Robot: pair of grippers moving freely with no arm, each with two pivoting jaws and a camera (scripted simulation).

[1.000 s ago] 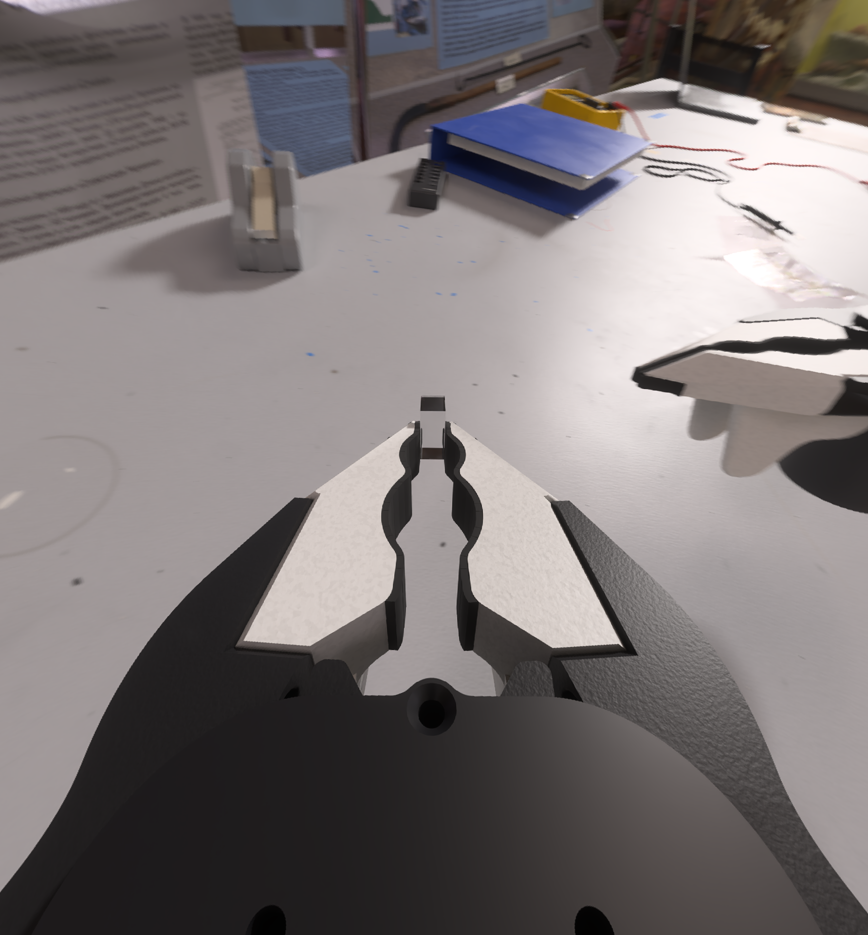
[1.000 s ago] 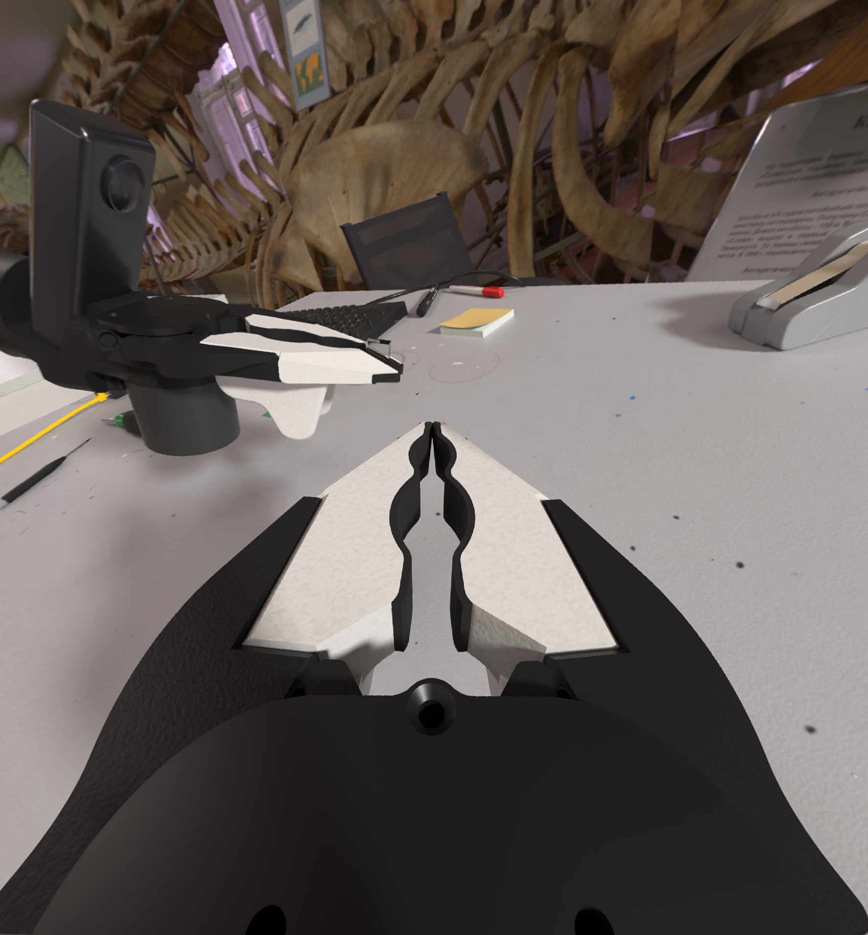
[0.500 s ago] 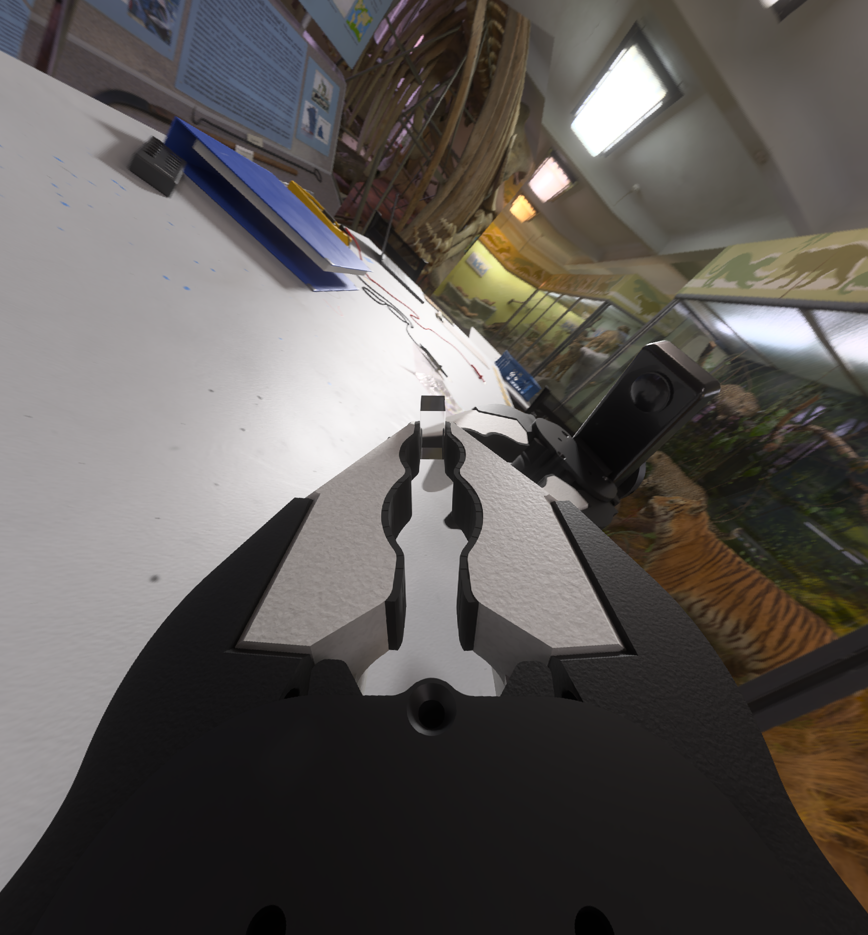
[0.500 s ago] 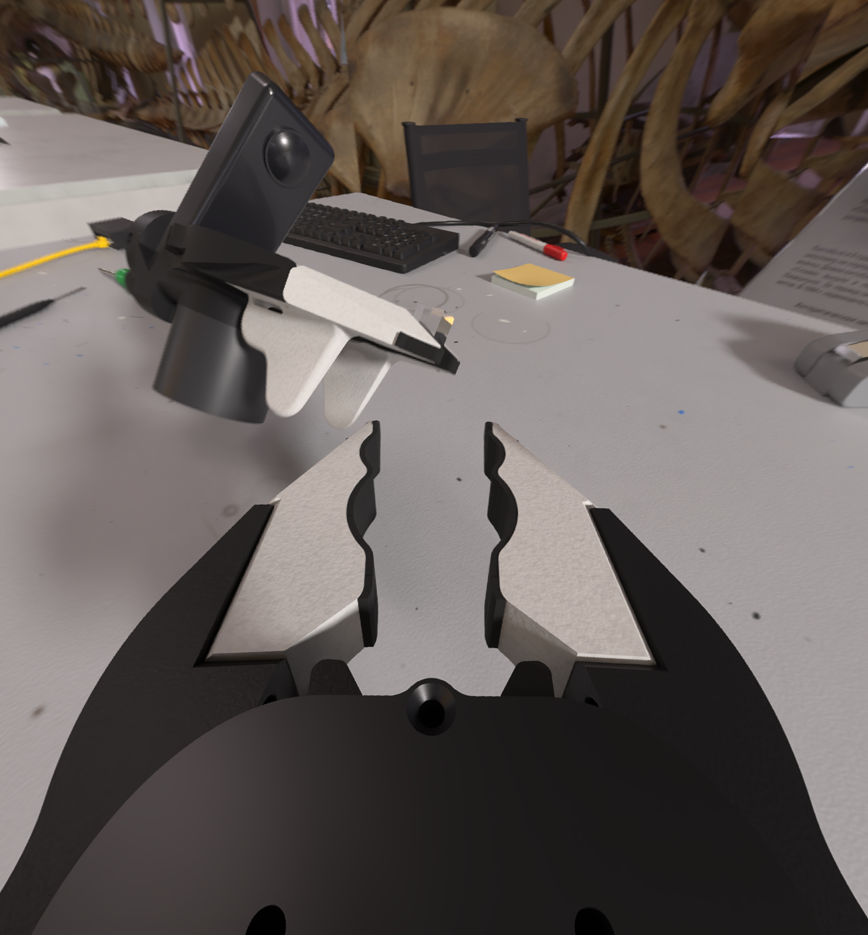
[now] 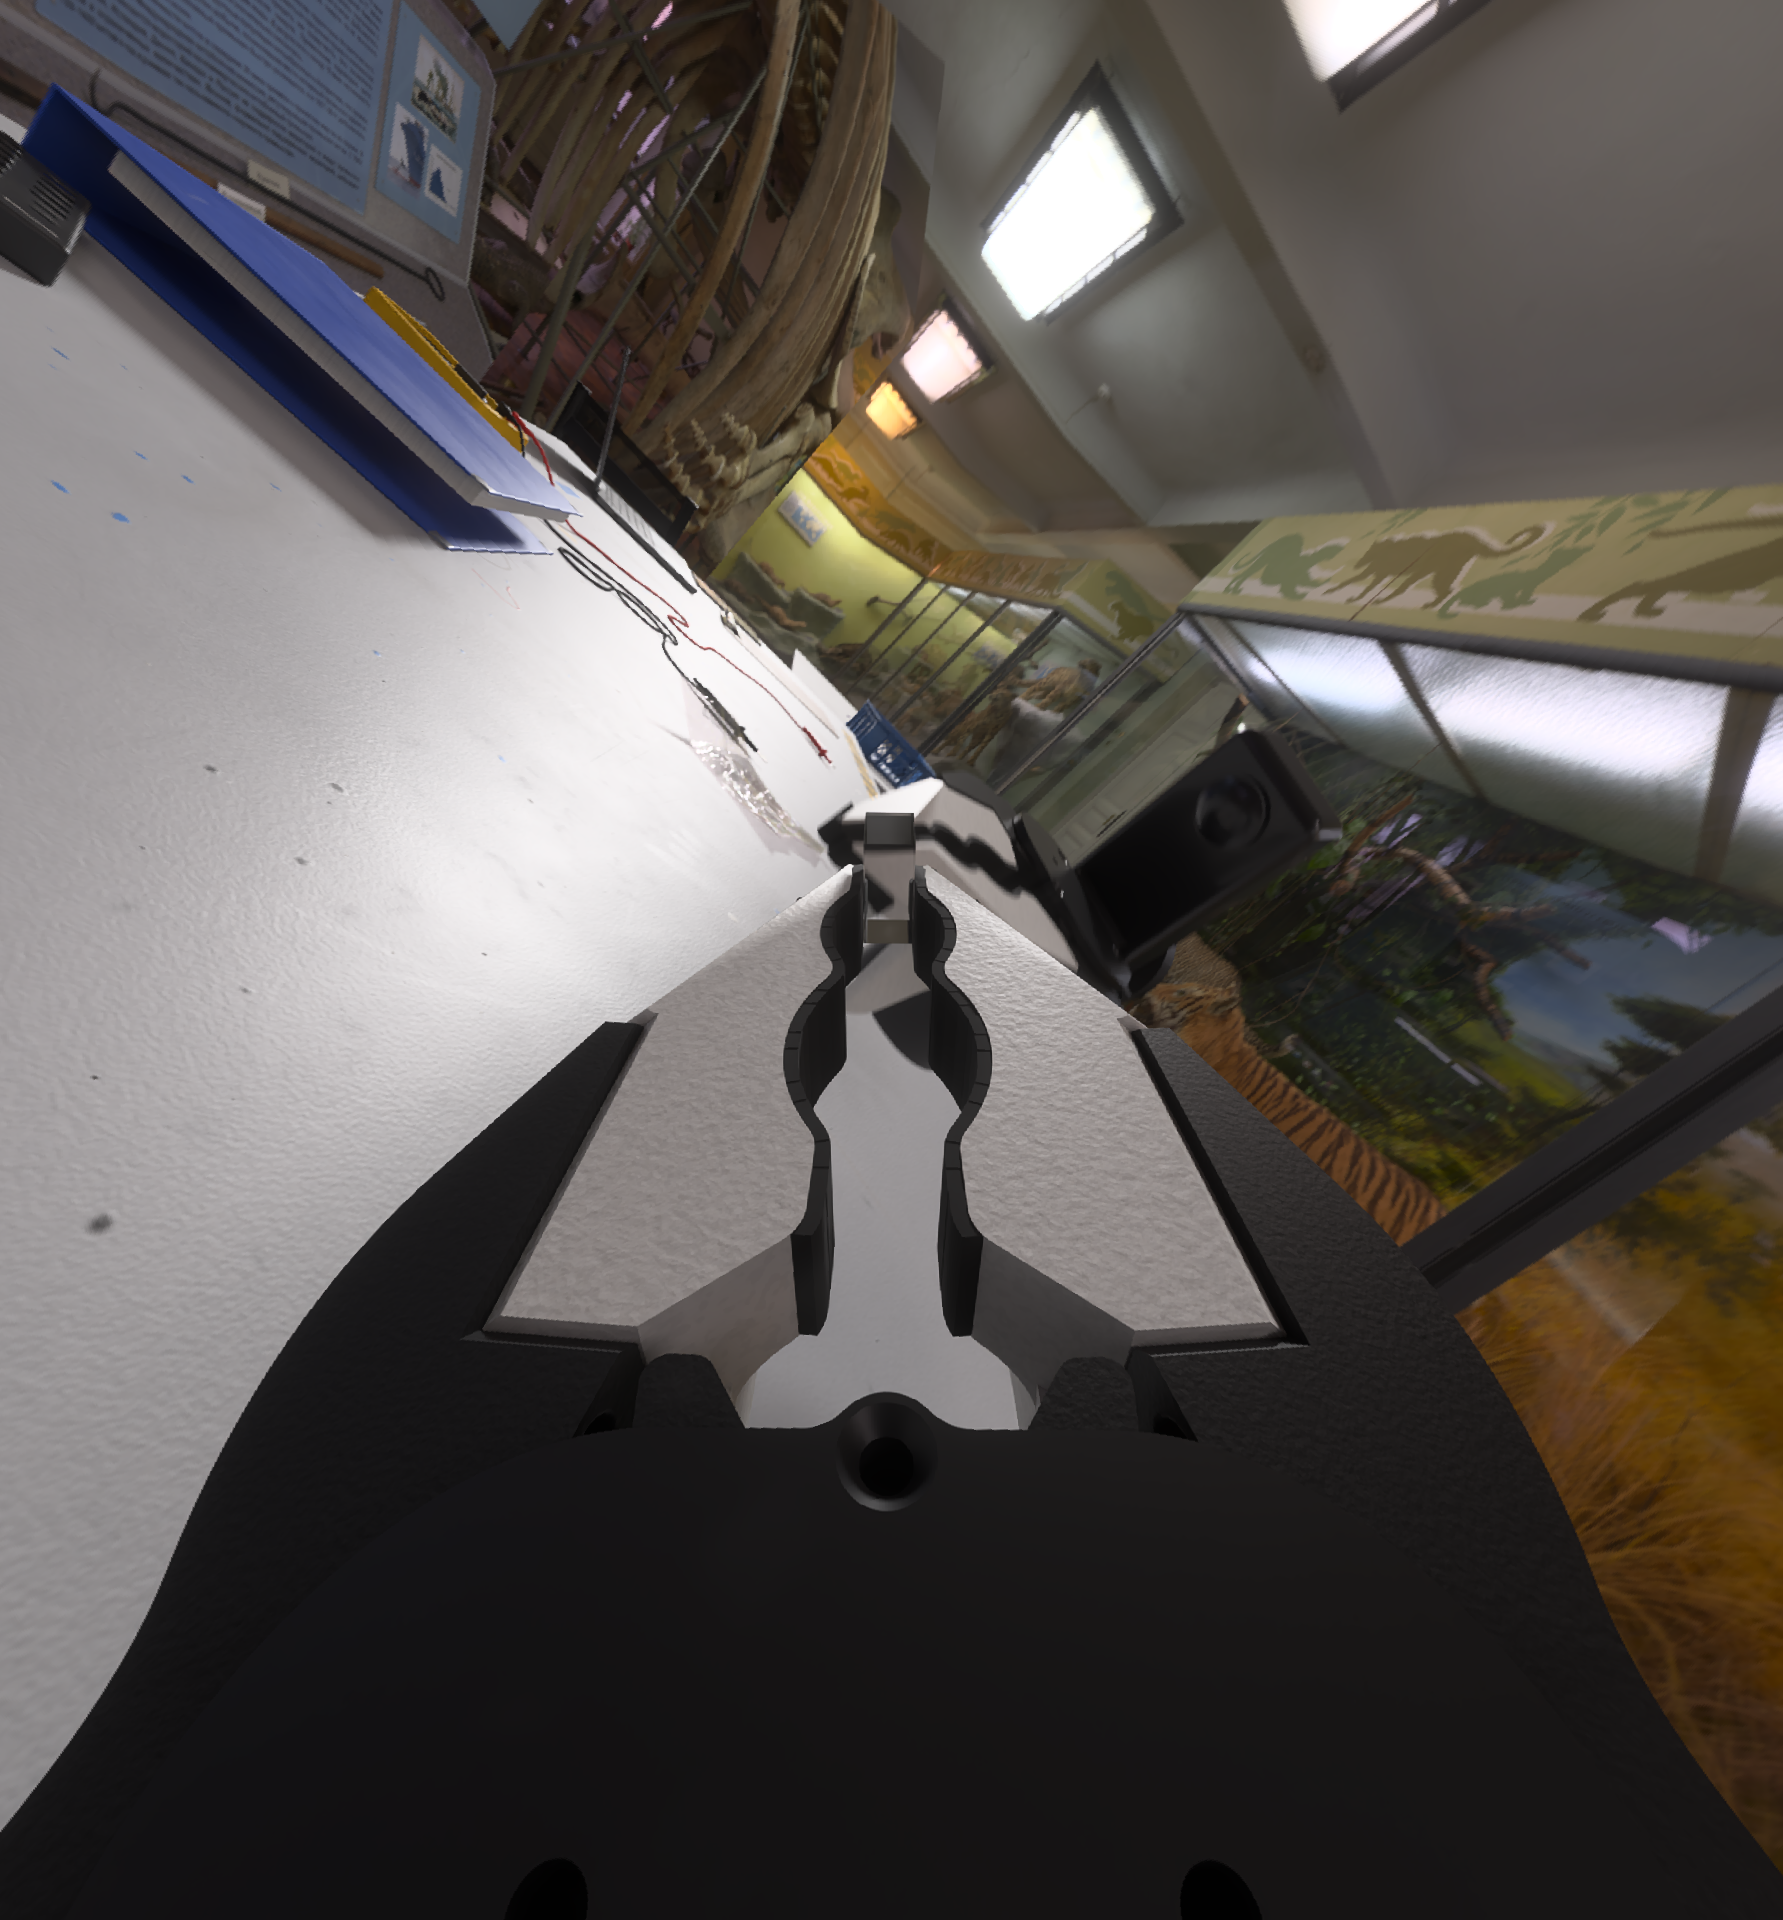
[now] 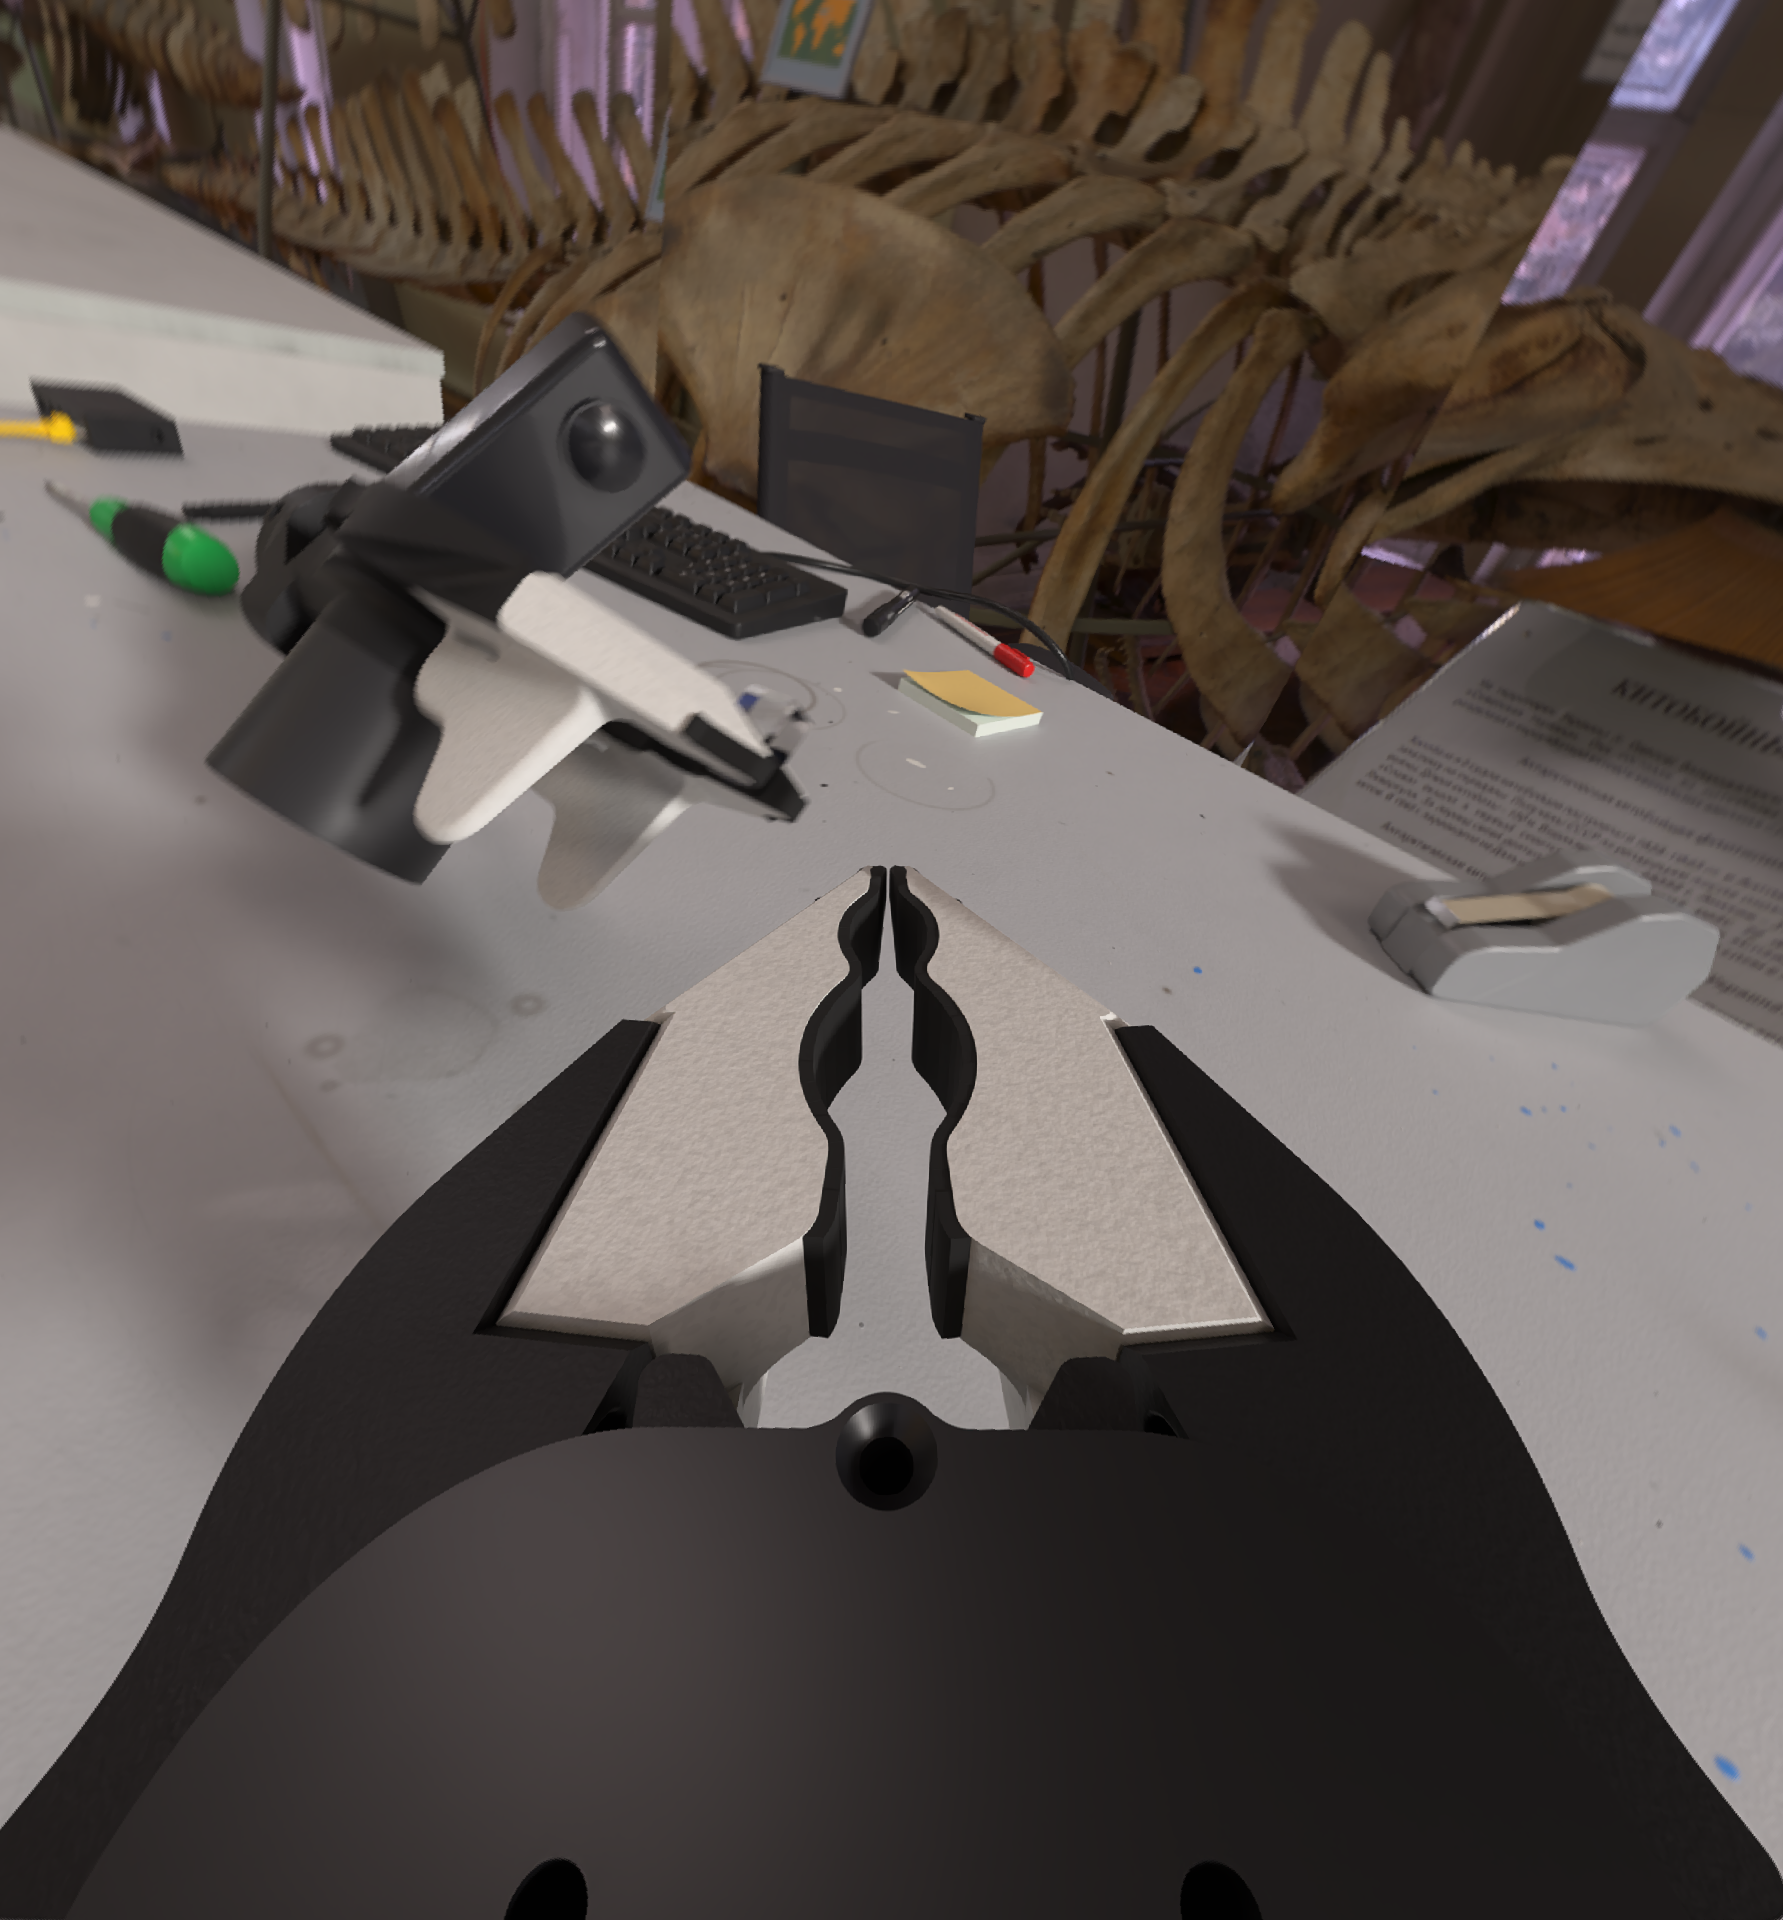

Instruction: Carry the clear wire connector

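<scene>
My left gripper (image 5: 887,881) is rolled onto its side above the white table (image 5: 243,831) and shut on the clear wire connector (image 5: 888,852), a small clear block with a dark end that sticks out past the fingertips. In the right wrist view the left gripper (image 6: 775,771) hangs above the table at upper left, with the connector (image 6: 778,717) at its tips. My right gripper (image 6: 887,873) is shut and empty, low over the table, just short of the left gripper's tips. Its black camera housing (image 5: 1219,831) shows beyond the connector in the left wrist view.
A blue binder (image 5: 315,312), a small black box (image 5: 4,197), red and black leads (image 5: 679,623) and a clear bag (image 5: 741,779) lie on the table. A keyboard (image 6: 700,571), yellow notes (image 6: 970,701), a green-handled screwdriver (image 6: 170,545) and a tape dispenser (image 6: 1541,935) lie around.
My left gripper rolled onto its side and lifted, keeping hold of the connector. My right gripper opened half a second ago and has shut again on nothing.
</scene>
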